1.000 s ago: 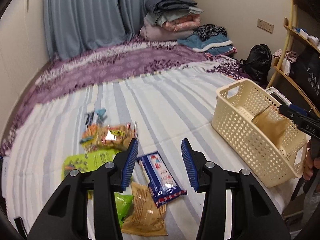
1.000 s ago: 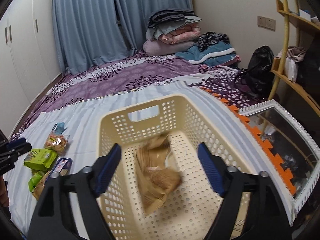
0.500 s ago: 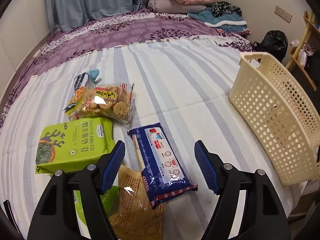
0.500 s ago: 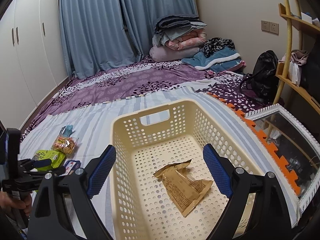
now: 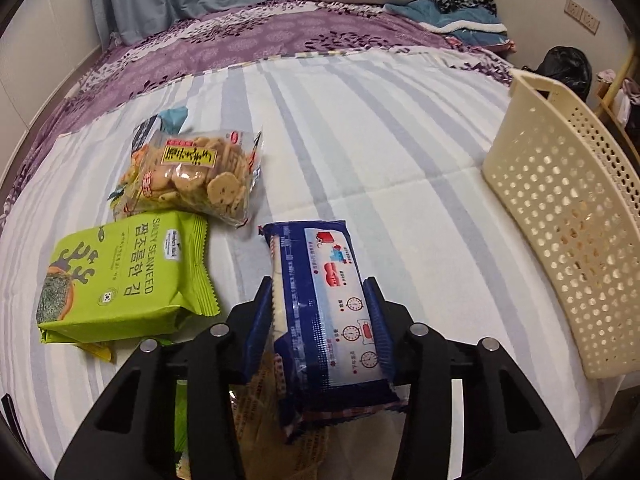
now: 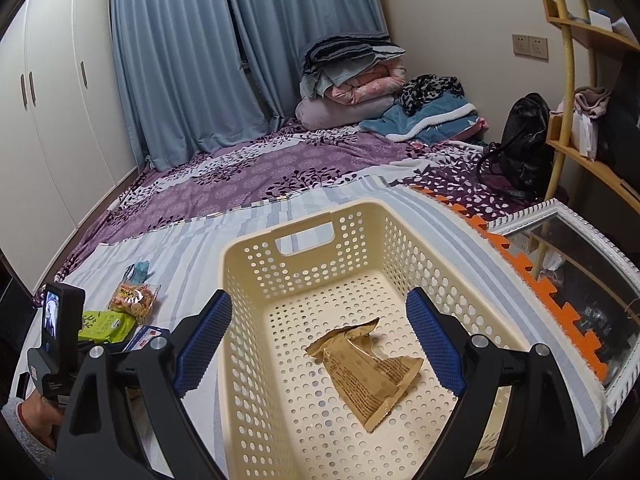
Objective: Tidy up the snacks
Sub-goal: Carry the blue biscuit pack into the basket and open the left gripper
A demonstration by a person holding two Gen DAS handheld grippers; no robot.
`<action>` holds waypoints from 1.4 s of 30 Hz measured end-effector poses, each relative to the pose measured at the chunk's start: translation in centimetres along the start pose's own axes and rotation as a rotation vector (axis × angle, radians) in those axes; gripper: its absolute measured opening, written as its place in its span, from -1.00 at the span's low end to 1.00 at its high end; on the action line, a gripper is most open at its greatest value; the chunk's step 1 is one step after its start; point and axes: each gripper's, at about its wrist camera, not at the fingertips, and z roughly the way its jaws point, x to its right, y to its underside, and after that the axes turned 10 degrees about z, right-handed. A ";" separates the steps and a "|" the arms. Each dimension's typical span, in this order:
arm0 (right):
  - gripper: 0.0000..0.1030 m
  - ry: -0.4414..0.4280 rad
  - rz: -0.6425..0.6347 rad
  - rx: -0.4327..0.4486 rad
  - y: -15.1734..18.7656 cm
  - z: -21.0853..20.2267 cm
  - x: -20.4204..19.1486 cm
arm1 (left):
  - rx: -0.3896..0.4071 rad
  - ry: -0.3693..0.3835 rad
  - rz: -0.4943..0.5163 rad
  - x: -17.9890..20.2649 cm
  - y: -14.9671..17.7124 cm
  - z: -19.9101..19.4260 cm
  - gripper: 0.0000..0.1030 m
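Observation:
My left gripper (image 5: 318, 286) points steeply down at the striped bedsheet, and its jaws are closing with both pads pressing the sides of a blue cracker packet (image 5: 316, 248). A brown packet (image 5: 260, 420) lies partly hidden under it. To the left lie a green seaweed pack (image 5: 124, 276) and a clear biscuit bag (image 5: 192, 172). The cream basket (image 5: 560, 216) stands at the right. In the right wrist view my right gripper (image 6: 319, 304) hangs open over the basket (image 6: 296, 220), with nothing between its fingers. A brown snack packet (image 6: 368, 368) lies on the basket floor.
A small teal packet (image 5: 160, 124) peeks out behind the biscuits. A white-framed mirror (image 6: 580, 280) and an orange foam mat edge (image 6: 520, 264) border the bed on the right. Folded bedding (image 6: 352, 84), a black bag (image 6: 520, 144) and a wooden shelf (image 6: 580, 152) stand beyond.
My left gripper dropped toward the snacks, spread wide, then closed around the blue cracker packet. The brown packet tumbled down and settled on the basket floor. The right gripper hardly moved.

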 end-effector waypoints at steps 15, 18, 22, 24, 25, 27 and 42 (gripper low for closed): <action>0.71 0.000 0.075 0.045 -0.6 -1.2 2.1 | 0.240 0.072 0.102 5.0 -5.9 -9.4 -0.13; 0.71 0.006 0.090 0.050 -0.6 -1.5 2.7 | 0.259 0.122 0.139 7.1 -7.5 -10.0 -0.13; 0.71 0.017 0.107 0.055 -0.6 -1.9 3.7 | 0.264 0.183 0.185 10.1 -9.1 -9.9 -0.13; 0.71 0.022 0.115 0.055 -0.5 -2.0 4.1 | 0.272 0.206 0.213 11.7 -9.8 -9.6 -0.13; 0.71 0.024 0.119 0.055 -0.5 -2.0 4.4 | 0.273 0.212 0.224 12.4 -10.1 -9.4 -0.13; 0.71 0.031 0.127 0.056 -0.4 -2.1 4.8 | 0.273 0.243 0.234 13.6 -10.8 -8.9 -0.13; 0.71 0.042 0.165 0.045 -0.2 -1.8 6.0 | 0.269 0.227 0.184 13.6 -11.6 -7.5 0.79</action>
